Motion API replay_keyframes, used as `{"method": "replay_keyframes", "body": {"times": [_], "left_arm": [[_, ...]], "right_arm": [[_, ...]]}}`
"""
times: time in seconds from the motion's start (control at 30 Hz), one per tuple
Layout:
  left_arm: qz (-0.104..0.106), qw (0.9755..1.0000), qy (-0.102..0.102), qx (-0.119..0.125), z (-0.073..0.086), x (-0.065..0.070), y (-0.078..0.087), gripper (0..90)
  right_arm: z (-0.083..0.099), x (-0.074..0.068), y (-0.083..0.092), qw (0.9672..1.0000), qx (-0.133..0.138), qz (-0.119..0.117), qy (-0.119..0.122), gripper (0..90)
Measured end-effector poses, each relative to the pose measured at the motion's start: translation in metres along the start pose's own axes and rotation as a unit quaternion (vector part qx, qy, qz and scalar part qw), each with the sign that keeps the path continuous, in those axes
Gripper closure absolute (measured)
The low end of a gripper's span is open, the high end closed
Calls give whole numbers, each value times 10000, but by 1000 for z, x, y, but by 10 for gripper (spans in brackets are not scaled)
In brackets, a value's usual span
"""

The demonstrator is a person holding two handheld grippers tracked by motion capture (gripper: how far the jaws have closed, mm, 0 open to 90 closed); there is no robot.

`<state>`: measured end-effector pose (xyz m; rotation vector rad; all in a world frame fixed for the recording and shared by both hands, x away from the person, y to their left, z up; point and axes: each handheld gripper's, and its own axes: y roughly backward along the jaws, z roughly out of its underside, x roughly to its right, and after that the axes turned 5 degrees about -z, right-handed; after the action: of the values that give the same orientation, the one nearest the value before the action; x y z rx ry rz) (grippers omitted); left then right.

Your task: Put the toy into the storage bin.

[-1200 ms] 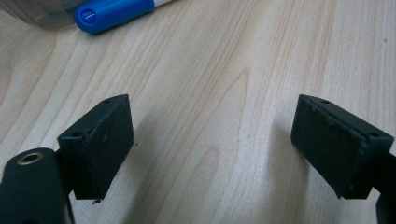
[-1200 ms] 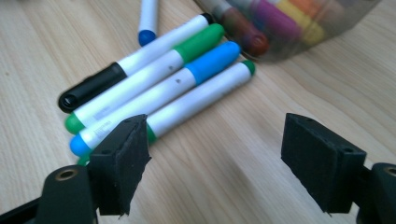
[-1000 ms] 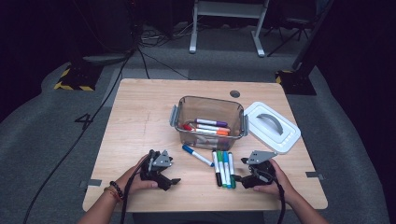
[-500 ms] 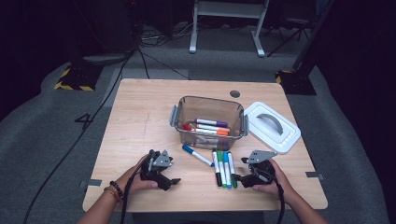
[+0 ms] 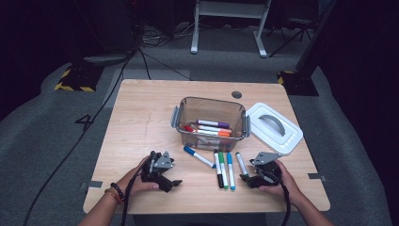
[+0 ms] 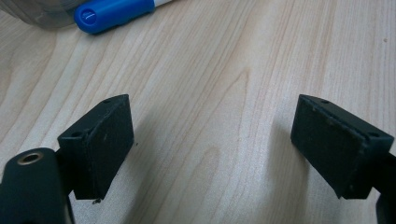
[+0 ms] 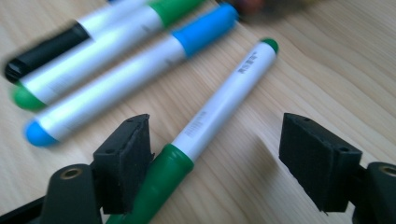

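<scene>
High view: nothing much is being changed compared with a second ago. The left gripper [image 5: 163,172] and right gripper [image 5: 256,175] are still being rested on the table [image 5: 141,117], and the green-capped marker [image 5: 241,163] is still being left in front of the clear bin [image 5: 186,115].

Left gripper view: the jaws are being held spread over bare wood, with a blue cap [image 6: 114,11] lying ahead.

Right gripper view: the jaws are being kept spread around the green-capped marker [image 7: 219,107], with nothing being pinched yet. So the pickup is probably only being lined up.
</scene>
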<state>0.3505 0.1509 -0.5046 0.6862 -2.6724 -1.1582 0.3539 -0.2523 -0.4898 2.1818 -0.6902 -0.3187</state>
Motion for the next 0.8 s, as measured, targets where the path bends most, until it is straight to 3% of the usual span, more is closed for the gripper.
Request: {"method": "replay_keyframes", "body": {"times": [0.2,0.3,0.5,0.8], "left_arm": [[0,10000,14,9,0,0,0,136],[-1,10000,10,7,0,0,0,136],[0,10000,16,10,0,0,0,136],[1,10000,0,0,0,0,0,136]], "right_arm": [[26,22,21,9978,85,165,-639,353],[40,27,32,9969,164,241,-734,463],[48,33,41,9960,218,349,-789,725],[48,39,41,9958,203,576,-689,753]]}}
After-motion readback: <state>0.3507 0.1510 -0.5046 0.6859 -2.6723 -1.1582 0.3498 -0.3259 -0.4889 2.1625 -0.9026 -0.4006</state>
